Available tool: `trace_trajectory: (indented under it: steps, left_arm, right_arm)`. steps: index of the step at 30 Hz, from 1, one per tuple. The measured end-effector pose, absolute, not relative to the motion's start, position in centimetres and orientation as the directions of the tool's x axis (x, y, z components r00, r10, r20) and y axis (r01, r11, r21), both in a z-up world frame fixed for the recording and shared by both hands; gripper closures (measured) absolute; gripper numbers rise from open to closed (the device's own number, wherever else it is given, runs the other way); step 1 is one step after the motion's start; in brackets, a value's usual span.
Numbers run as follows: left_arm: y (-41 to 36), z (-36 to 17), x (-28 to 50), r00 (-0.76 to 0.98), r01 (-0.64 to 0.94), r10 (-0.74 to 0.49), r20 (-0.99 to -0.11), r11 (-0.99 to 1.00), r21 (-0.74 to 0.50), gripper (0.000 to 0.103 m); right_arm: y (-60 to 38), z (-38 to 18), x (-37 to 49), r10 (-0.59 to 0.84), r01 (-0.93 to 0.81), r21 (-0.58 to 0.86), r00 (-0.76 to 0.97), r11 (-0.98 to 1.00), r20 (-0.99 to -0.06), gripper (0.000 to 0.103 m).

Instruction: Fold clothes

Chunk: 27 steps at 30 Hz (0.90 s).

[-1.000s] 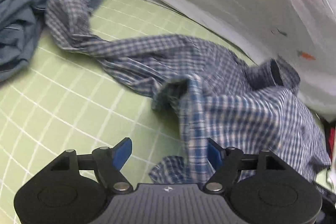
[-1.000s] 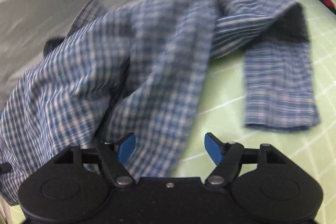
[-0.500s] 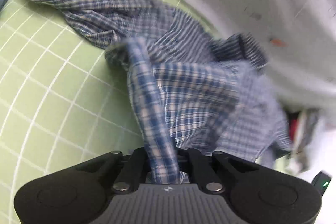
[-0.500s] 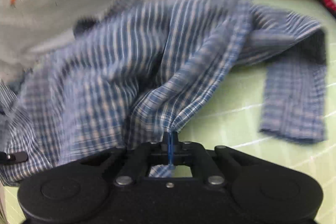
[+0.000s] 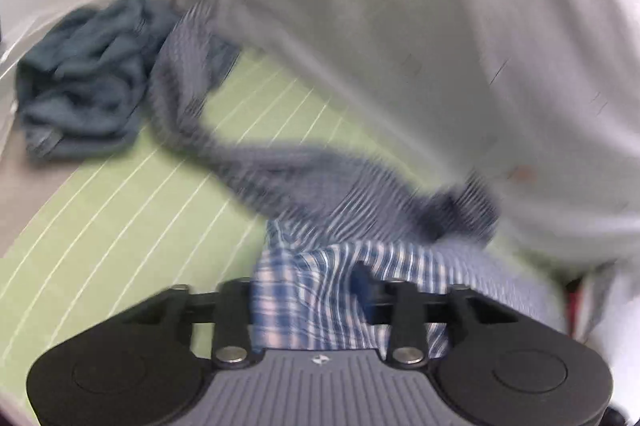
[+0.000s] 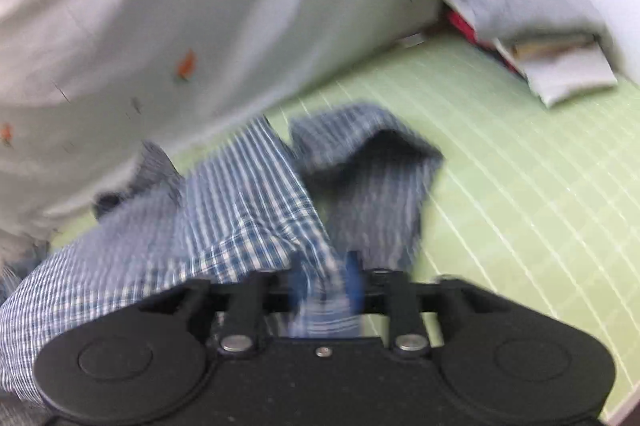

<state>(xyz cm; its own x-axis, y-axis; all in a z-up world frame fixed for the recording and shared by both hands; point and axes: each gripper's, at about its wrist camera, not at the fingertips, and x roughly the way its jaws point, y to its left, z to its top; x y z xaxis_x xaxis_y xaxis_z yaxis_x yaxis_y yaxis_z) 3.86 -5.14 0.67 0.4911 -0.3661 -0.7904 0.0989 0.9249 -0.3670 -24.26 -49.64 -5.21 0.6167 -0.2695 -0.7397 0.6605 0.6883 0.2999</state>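
A blue-and-white checked shirt (image 5: 320, 182) stretches across the green grid mat (image 5: 120, 226), blurred by motion. My left gripper (image 5: 316, 298) is shut on a bunch of the shirt's cloth, which fills the space between its fingers. In the right wrist view the same shirt (image 6: 224, 218) hangs from my right gripper (image 6: 324, 286), which is shut on another bunch of it. One sleeve (image 6: 372, 162) trails on the mat beyond the right gripper. The other sleeve (image 5: 188, 66) reaches toward the far left.
A crumpled dark blue garment (image 5: 84, 74) lies at the mat's far left edge. A white sheet with small orange marks (image 5: 400, 26) hangs along the back. A stack of folded grey clothes (image 6: 520, 14) sits at the far right corner of the mat (image 6: 540, 186).
Both grippers closed on the checked shirt, then lifted and pulled it. The cameras swung, bringing the blue garment and the folded stack into view.
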Motion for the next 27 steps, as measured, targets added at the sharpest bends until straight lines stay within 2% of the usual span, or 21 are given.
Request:
trace_trajectory:
  steps: [1,2,6,8,11,14,17,19,20,21,22,27]
  left_arm:
    - [-5.1,0.0,3.2,0.475,0.096,-0.343,-0.810,0.935,-0.340,0.037]
    - [-5.0,-0.7,2.5,0.461,0.093,-0.321,-0.827,0.945,-0.314,0.034]
    - [-3.8,-3.6,0.2,0.389,0.067,-0.254,-0.886,0.967,-0.247,0.029]
    - [-3.0,-5.1,-0.5,0.342,0.039,-0.240,-0.908,0.970,-0.242,0.029]
    - [-2.7,-6.9,-0.8,0.290,0.048,-0.236,-0.927,0.971,-0.232,0.029]
    - [-2.8,-7.7,-1.6,0.273,0.076,-0.219,-0.937,0.976,-0.206,0.029]
    - [-3.0,-7.7,-1.9,0.273,0.086,-0.228,-0.935,0.973,-0.213,0.029]
    - [-3.3,-7.6,-1.8,0.273,0.095,-0.242,-0.931,0.970,-0.224,0.029]
    - [-3.6,-7.5,-1.7,0.277,0.105,-0.249,-0.928,0.968,-0.228,0.029]
    - [-3.9,-7.3,-1.7,0.281,0.119,-0.256,-0.925,0.966,-0.231,0.029]
    - [-4.3,-7.1,-1.7,0.285,0.134,-0.263,-0.922,0.963,-0.233,0.029]
    - [-7.0,-6.4,-1.0,0.281,0.218,-0.305,-0.910,0.944,-0.248,0.029]
  right_arm:
    - [-49.5,-6.0,-24.5,-0.262,0.667,0.296,0.603,0.684,-0.754,0.056]
    - [-49.2,-6.7,-25.0,-0.254,0.669,0.287,0.589,0.686,-0.767,0.052]
    - [-46.3,-8.8,-26.2,-0.272,0.678,0.171,0.496,0.715,-0.825,0.031]
    - [-45.2,-10.1,-26.4,-0.285,0.681,0.112,0.443,0.724,-0.850,0.027]
    - [-44.1,-11.2,-26.6,-0.315,0.691,0.023,0.359,0.722,-0.879,0.026]
    - [-43.9,-12.0,-26.7,-0.374,0.716,-0.067,0.280,0.695,-0.884,0.019]
    - [-44.4,-12.8,-27.1,-0.385,0.739,-0.062,0.275,0.671,-0.881,0.018]
    - [-44.6,-12.7,-27.5,-0.359,0.749,-0.006,0.310,0.662,-0.880,0.033]
    - [-44.4,-12.6,-27.7,-0.350,0.742,0.006,0.323,0.671,-0.879,0.053]
    - [-44.2,-12.5,-27.8,-0.341,0.734,0.017,0.336,0.679,-0.878,0.088]
    - [-44.0,-12.4,-27.9,-0.332,0.726,0.029,0.349,0.687,-0.876,0.100]
    - [-42.4,-12.3,-29.9,-0.336,0.731,0.013,0.329,0.682,-0.883,0.100]
